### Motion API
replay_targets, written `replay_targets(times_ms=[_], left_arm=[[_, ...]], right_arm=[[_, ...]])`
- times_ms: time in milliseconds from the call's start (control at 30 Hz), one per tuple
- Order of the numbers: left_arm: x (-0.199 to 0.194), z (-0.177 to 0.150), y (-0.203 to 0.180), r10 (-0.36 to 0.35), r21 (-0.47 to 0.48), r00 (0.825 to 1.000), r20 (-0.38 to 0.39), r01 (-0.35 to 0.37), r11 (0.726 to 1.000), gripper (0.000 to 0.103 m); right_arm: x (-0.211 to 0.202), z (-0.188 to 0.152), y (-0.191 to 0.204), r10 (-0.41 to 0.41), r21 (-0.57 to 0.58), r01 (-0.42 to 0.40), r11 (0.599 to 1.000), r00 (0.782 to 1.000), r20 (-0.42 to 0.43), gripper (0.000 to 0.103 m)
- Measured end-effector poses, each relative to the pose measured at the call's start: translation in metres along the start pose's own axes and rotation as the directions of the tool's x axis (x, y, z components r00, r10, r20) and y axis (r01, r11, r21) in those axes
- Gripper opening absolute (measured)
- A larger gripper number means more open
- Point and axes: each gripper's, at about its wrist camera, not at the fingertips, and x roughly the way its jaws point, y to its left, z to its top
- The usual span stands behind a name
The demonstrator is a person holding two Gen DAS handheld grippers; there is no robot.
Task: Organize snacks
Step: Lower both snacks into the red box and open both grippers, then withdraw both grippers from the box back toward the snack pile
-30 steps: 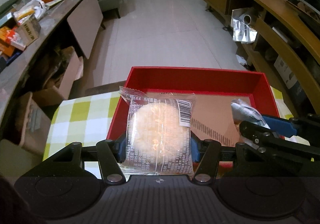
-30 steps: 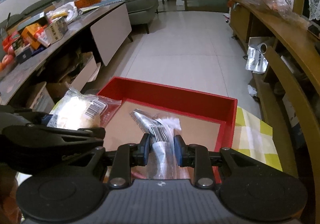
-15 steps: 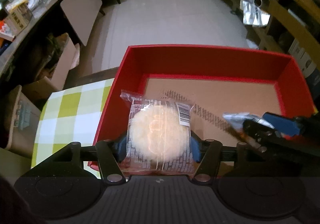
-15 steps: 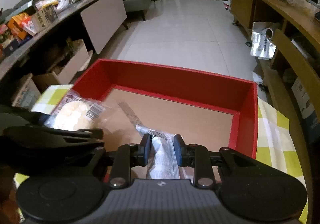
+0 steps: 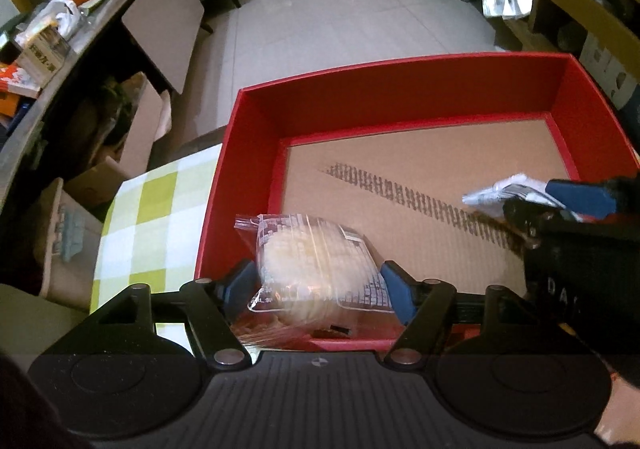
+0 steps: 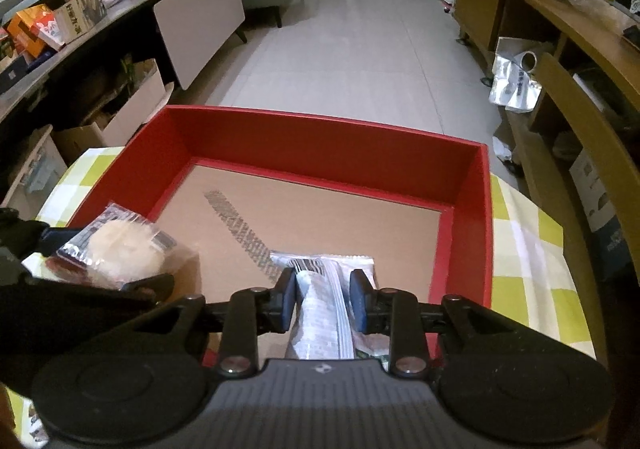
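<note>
A red box point(image 5: 384, 89) with a brown cardboard floor lies on a green-checked cloth point(image 5: 148, 209); it also shows in the right wrist view point(image 6: 320, 137). My left gripper point(image 5: 318, 281) is open, and a round pale cake in a clear wrapper point(image 5: 316, 265) sits loosely between its blue pads, blurred, over the box's near left corner. It also shows in the right wrist view point(image 6: 120, 249). My right gripper point(image 6: 324, 301) is slightly open around a silver-white snack packet point(image 6: 324, 305) over the box's near right part. The packet's tip shows in the left wrist view point(image 5: 508, 191).
A long dark counter point(image 6: 60, 49) with boxes and bags runs along the left, cardboard boxes point(image 5: 100, 169) under it. Wooden shelving point(image 6: 560, 49) lines the right, a foil bag point(image 6: 516, 85) on the floor beside it. White tiled floor lies beyond the box.
Both grippers have moved forward and down over the red box. The left jaws have widened and the cake has tipped and slipped down. The right jaws have eased apart around the packet.
</note>
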Motion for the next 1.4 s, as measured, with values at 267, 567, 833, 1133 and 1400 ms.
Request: replay_targets(times_ms=[267,567,833,1133,1400], left_arm=[[-0.024,-0.001,0.009,-0.014,-0.040,0.999,0.045,0.016,0.999,0.083],[-0.040,-0.001,0.014,-0.025,-0.071,0.996,0.082,0.031,0.997,0.086],[-0.053,-0.007,0.020,-0.026,-0.087,0.994,0.102,0.035,0.996,0.090],[-0.059,-0.010,0.023,-0.006,-0.097,0.993,0.117,0.017,0.995,0.097],[-0.069,-0.022,0.023,-0.003,-0.100,0.994,0.105,0.013,0.995,0.099]], right_arm=[[-0.025,0.002,0.000,-0.016,0.017,0.015,1.000,0.999,0.045,0.049],[-0.047,0.001,0.002,-0.031,0.029,0.028,0.999,0.995,0.099,0.056],[-0.067,-0.002,0.006,-0.038,0.015,0.037,0.999,0.990,0.136,0.059],[-0.073,-0.007,0.005,-0.045,0.010,0.044,0.999,0.990,0.137,0.059],[-0.090,-0.017,0.008,-0.045,-0.006,0.046,0.999,0.990,0.132,0.059]])
